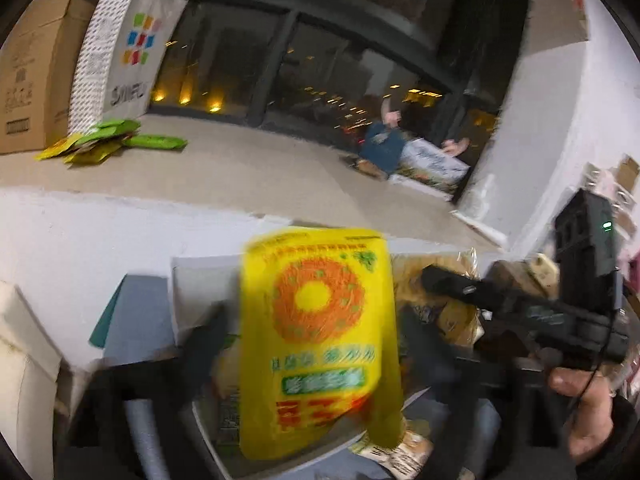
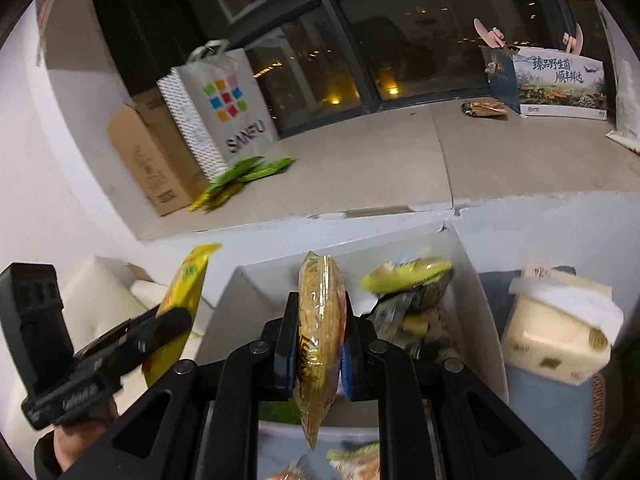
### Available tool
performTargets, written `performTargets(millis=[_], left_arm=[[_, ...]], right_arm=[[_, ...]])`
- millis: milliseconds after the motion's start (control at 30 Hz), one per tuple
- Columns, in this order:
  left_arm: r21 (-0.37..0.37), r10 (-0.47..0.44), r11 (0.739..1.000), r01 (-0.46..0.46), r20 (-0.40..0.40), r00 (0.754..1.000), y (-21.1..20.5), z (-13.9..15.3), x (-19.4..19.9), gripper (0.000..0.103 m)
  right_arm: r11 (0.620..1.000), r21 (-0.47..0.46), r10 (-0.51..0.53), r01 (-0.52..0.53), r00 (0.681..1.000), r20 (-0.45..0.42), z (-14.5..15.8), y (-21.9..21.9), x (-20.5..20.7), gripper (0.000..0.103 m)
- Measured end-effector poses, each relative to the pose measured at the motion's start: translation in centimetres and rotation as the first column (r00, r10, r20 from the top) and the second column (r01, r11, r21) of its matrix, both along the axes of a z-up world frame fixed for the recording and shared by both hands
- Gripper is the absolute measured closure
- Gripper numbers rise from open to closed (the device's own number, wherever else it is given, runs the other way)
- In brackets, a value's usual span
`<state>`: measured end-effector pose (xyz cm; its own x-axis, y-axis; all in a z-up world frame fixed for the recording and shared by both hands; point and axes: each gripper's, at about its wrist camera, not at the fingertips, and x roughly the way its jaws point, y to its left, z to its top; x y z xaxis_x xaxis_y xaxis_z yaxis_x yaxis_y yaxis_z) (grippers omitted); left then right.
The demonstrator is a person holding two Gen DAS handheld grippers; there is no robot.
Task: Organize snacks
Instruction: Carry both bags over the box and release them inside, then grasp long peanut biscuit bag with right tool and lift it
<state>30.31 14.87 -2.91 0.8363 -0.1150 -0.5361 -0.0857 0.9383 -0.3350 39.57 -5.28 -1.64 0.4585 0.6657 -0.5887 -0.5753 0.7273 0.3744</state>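
Surface and room: a beige stone window ledge (image 2: pixel 360 160) runs under a dark window (image 2: pixel 420 40) with small night lights in the glass. The walls around it are white.

On the ledge, at its left end, stand a brown cardboard carton (image 2: pixel 148 160) and a white paper shopping bag with coloured squares (image 2: pixel 228 108). A loose pile of flat green and yellow packets (image 2: pixel 244 176) lies at their foot. At the far right stands a printed box with a landscape picture (image 2: pixel 560 80).

Below the ledge we see an open white box (image 2: pixel 476 280) with assorted snack packets in it.

Right wrist view only: the right gripper (image 2: pixel 320 312) is clamped on a clear packet of yellow-brown snack (image 2: pixel 320 280), held edge-on above the white box. A cream tissue pack (image 2: pixel 556 340) sits just right of the box.

Left wrist view only: the left gripper (image 1: pixel 314 332) has its jaws wide. A yellow packet with an orange ring (image 1: pixel 320 360) stands upright between them, above the box. Blur hides whether the pads touch it. A hand (image 1: pixel 580 408) grips the right gripper's handle.

From the right wrist view the yellow packet is seen edge-on beside the left gripper's finger.
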Motion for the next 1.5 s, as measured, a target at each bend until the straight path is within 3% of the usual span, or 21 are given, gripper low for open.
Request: performTargets(millis=[33,100,300,433,567,900,1100,1400,1500], left_arm=[[-0.006,0.006,1.0,-0.006,0.005,1.0,0.2,-0.1,-0.1,0.0],[-0.023,0.0,1.0,0.001,0.018,1.0,0.5,0.0,-0.6,0.0],[-0.006,0.011,1.0,-0.011,0.027,1.0,0.5,0.8,-1.5,0.0],[0.04,-0.013,0.999,0.011,0.053,0.999,-0.7,2.2,-2.6,0.0],[0.075,-0.04,0.997,0.033,0.083,0.996,-2.3,3.7,-4.3,0.0],[0.173,-0.174,0.975,0.137,0.221,0.96,-7.1,6.4,-14.4,0.0],[0.149,-0.211,0.972,0.181,0.222,0.952,-9.0,4.9,-20.1,0.0],[0.12,-0.216,0.973,0.199,0.15,0.965,-10.7,0.4,-24.8,0.0],[0.152,-0.231,0.965,0.212,0.119,0.966,-11.6,-0.4,-25.0,0.0]], right_arm=[[1.0,0.011,-0.001,0.001,1.0,-0.01,-0.1,0.2,0.5,0.079],[1.0,0.012,-0.02,0.02,0.999,-0.036,-0.3,0.0,1.1,0.0],[0.998,-0.013,-0.067,0.067,0.998,-0.003,-0.2,-1.5,0.7,0.0],[0.998,-0.012,-0.061,0.061,0.998,-0.022,-0.1,-2.4,0.3,0.0],[0.998,-0.025,-0.051,0.051,0.998,0.023,0.8,-3.2,-1.1,0.0],[0.996,-0.072,0.072,-0.06,0.981,0.181,3.4,-6.8,-9.3,0.0],[0.992,-0.089,0.112,-0.094,0.966,0.231,2.3,-11.0,-16.5,0.0],[1.0,-0.022,-0.004,0.007,0.991,0.134,-2.9,-18.5,-23.6,0.0],[1.0,-0.024,-0.007,0.01,0.992,0.124,-3.5,-19.0,-24.5,0.0]])
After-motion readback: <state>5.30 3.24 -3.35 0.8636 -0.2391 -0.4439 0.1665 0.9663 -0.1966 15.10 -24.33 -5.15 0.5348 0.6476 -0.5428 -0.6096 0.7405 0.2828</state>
